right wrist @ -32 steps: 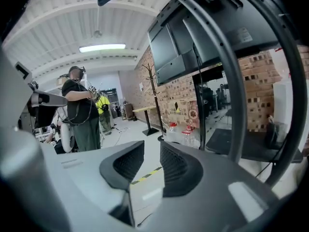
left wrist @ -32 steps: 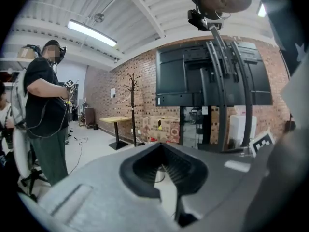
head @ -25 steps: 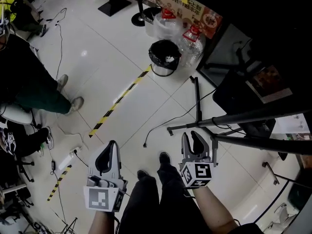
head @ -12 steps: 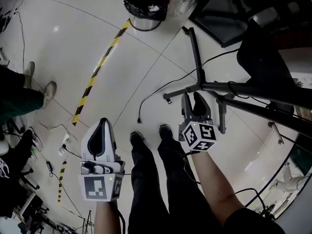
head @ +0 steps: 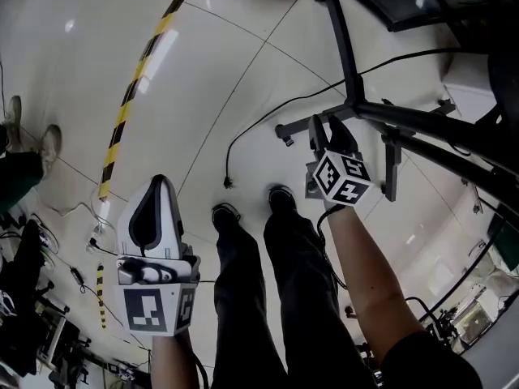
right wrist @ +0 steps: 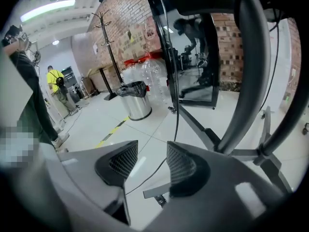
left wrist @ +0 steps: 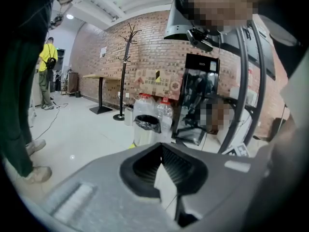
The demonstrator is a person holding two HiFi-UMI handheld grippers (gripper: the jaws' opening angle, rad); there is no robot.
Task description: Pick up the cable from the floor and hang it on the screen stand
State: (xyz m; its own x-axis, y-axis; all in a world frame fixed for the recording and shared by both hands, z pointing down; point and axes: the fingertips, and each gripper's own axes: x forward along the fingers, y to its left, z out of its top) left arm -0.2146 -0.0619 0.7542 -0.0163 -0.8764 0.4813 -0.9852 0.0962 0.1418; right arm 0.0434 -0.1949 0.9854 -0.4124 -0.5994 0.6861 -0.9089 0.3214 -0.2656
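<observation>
A thin black cable [head: 268,124] lies on the white floor, its plug end [head: 228,185] near my shoes, and runs back under the black screen stand [head: 340,31]. My right gripper [head: 331,124] hangs low beside the stand's foot. Its jaws have just been opening and stand apart with nothing gripped. In the right gripper view the cable [right wrist: 150,171] shows on the floor through the gap of the right gripper [right wrist: 152,146], with the stand's tubes [right wrist: 246,81] close on the right. My left gripper [head: 160,183] is off to the left over bare floor, and in its own view the left gripper [left wrist: 161,149] shows its tips meeting, with nothing held.
My own legs and shoes [head: 235,217] stand between the grippers. Yellow-black tape [head: 130,96] crosses the floor at the left, with other cables [head: 89,241] and a bystander's shoes [head: 49,136]. A lined bin [right wrist: 133,100], water bottles [left wrist: 145,105] and a coat rack [left wrist: 124,81] stand further back.
Both grippers have sunk toward the floor, and the floor now looks much closer. The right gripper has closed in on the stand's foot and its jaws have spread. The bin has slid off the top.
</observation>
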